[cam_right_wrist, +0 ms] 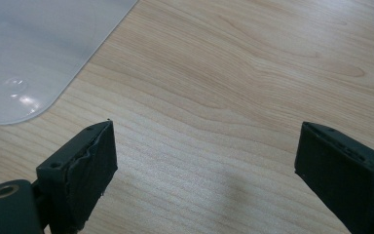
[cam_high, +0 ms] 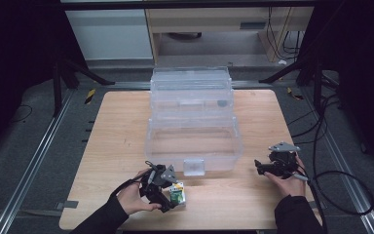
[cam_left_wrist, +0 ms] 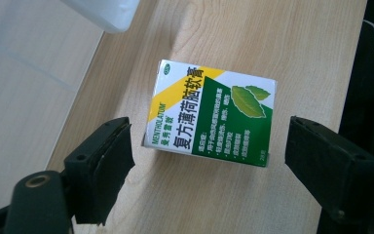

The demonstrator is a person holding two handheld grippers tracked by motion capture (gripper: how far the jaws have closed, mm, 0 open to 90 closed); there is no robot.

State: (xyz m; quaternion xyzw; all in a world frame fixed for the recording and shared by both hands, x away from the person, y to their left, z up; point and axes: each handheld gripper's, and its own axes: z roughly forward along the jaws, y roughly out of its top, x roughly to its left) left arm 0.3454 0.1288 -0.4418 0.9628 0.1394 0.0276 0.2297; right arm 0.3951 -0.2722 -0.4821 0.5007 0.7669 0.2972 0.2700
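Reaching for: the left tool [cam_high: 168, 197] is hanging right over the small Mentholatum ointment box [cam_high: 177, 194], which is lying flat on the wooden worktop [cam_high: 126, 126] near the front edge.
Left tool: its two black jaws are standing wide apart, one on each side of the box [cam_left_wrist: 212, 114], and they are not touching it.
Right tool: the right tool [cam_high: 260, 167] is waiting well apart from the box, above bare wood, and its jaws are gaping wide with nothing between them.
Big bin: a clear plastic storage box [cam_high: 192, 141] is sitting in the middle of the worktop, with its lid [cam_high: 191, 87] standing up behind it. The little box is lying just in front of it.
How the box is likely feeling: it looks like thin cardboard, so it is probably very light and a bit squashy. The shiny print may be making it slippery.
Where to hold: taking it by the two long side walls, near the middle, looks best.
Watch out: squeezing too hard is likely denting it, so a soft pinch seems enough.
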